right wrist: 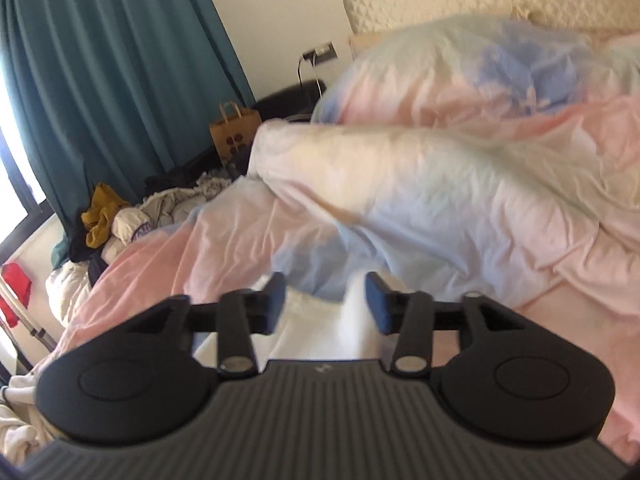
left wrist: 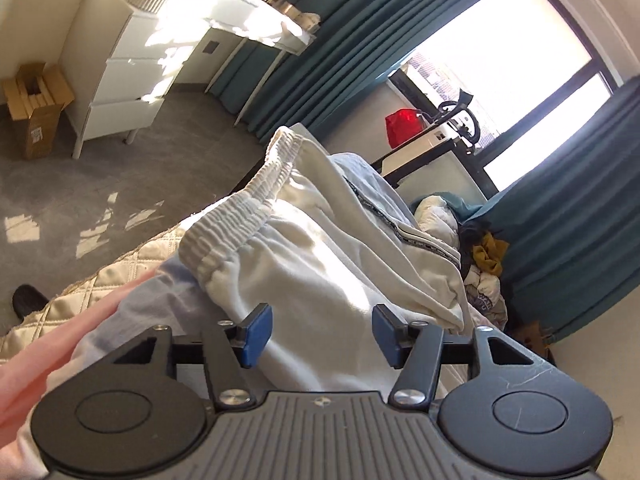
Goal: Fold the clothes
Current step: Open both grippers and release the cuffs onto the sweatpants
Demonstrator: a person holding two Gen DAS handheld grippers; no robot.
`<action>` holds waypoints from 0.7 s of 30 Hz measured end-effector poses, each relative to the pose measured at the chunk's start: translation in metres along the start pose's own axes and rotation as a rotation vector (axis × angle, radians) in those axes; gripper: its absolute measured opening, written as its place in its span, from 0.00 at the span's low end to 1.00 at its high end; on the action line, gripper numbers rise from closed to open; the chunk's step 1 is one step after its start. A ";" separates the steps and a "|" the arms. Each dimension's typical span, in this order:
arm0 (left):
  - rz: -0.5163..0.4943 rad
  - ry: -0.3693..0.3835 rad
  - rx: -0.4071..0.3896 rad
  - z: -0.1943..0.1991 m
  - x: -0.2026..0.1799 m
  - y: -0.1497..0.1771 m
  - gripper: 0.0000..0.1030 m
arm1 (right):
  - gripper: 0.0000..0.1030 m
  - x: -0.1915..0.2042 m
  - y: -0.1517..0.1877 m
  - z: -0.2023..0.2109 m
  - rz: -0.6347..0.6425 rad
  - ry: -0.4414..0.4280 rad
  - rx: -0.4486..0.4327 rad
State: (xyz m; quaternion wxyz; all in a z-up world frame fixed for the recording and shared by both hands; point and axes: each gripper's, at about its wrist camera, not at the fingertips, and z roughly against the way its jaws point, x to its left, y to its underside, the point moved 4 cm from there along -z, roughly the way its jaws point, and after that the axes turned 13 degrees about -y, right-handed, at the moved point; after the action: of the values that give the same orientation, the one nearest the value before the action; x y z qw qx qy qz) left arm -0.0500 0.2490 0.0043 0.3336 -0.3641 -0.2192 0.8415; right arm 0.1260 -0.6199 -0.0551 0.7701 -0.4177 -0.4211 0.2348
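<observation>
I had my left gripper wide and empty above the white trousers lying on the bed's duvet; my right gripper gaped too, gripping nothing

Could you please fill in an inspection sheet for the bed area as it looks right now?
Surface: bed with a pink and blue duvet, rumpled.
Job's things: white trousers with an elastic waistband, lying on the bed.
Clutter: clothes pile at the far edge; paper bag.
Grippers: left tongs open above the trousers; right tongs open, white cloth between the jaws, grip unclear.
Cables: one at the wall socket.
Surroundings: teal curtains, white drawers, cardboard box.
</observation>
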 end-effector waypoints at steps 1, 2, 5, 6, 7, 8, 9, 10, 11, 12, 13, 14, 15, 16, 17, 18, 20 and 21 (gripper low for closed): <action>-0.040 -0.003 -0.018 0.003 -0.012 0.002 0.62 | 0.84 0.003 -0.003 0.004 0.013 -0.003 -0.024; -0.078 -0.004 -0.035 0.007 -0.024 0.005 0.64 | 0.84 0.004 -0.005 0.005 0.014 -0.022 -0.028; -0.183 0.004 -0.076 0.007 -0.062 0.015 0.70 | 0.84 0.012 -0.005 0.003 -0.004 -0.127 0.025; -0.216 0.009 -0.086 0.004 -0.075 0.018 0.71 | 0.84 0.018 -0.003 0.003 -0.005 -0.164 0.051; -0.240 0.014 -0.093 0.001 -0.087 0.022 0.72 | 0.84 0.026 -0.001 0.001 0.005 -0.206 0.079; -0.262 0.020 -0.099 -0.003 -0.099 0.026 0.72 | 0.84 0.034 0.002 0.000 0.017 -0.250 0.108; -0.285 0.026 -0.099 -0.008 -0.112 0.031 0.73 | 0.84 0.046 0.008 0.001 0.045 -0.294 0.138; -0.308 0.033 -0.097 -0.015 -0.126 0.037 0.73 | 0.84 0.059 0.013 0.002 0.074 -0.338 0.169; -0.332 0.040 -0.096 -0.022 -0.139 0.042 0.75 | 0.84 0.070 0.018 0.002 0.099 -0.385 0.198; -0.355 0.047 -0.094 -0.028 -0.153 0.048 0.77 | 0.84 0.083 0.024 0.004 0.119 -0.441 0.230; -0.379 0.054 -0.092 -0.035 -0.167 0.054 0.77 | 0.83 0.095 0.029 0.006 0.137 -0.491 0.255; -0.411 0.057 -0.090 -0.045 -0.182 0.061 0.78 | 0.83 0.107 0.035 0.009 0.163 -0.539 0.278; -0.435 0.059 -0.088 -0.053 -0.195 0.067 0.79 | 0.83 0.119 0.042 0.012 0.190 -0.588 0.300; -0.460 0.068 -0.085 -0.066 -0.208 0.074 0.80 | 0.83 0.130 0.048 0.015 0.220 -0.628 0.318; -0.487 0.074 -0.086 -0.079 -0.221 0.081 0.82 | 0.83 0.139 0.053 0.017 0.252 -0.659 0.330; -0.518 0.075 -0.090 -0.092 -0.233 0.087 0.82 | 0.83 0.149 0.060 0.018 0.282 -0.680 0.342; -0.586 0.066 -0.099 -0.118 -0.255 0.100 0.82 | 0.83 0.166 0.072 0.021 0.333 -0.717 0.362; -0.620 0.060 -0.101 -0.130 -0.264 0.106 0.82 | 0.83 0.172 0.077 0.022 0.351 -0.733 0.367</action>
State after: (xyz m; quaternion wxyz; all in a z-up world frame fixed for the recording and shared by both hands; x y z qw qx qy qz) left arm 0.1417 0.0025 -0.0208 0.5620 -0.3205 -0.3512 0.6768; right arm 0.1986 -0.4460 -0.0354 0.5797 -0.2286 -0.5405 0.5653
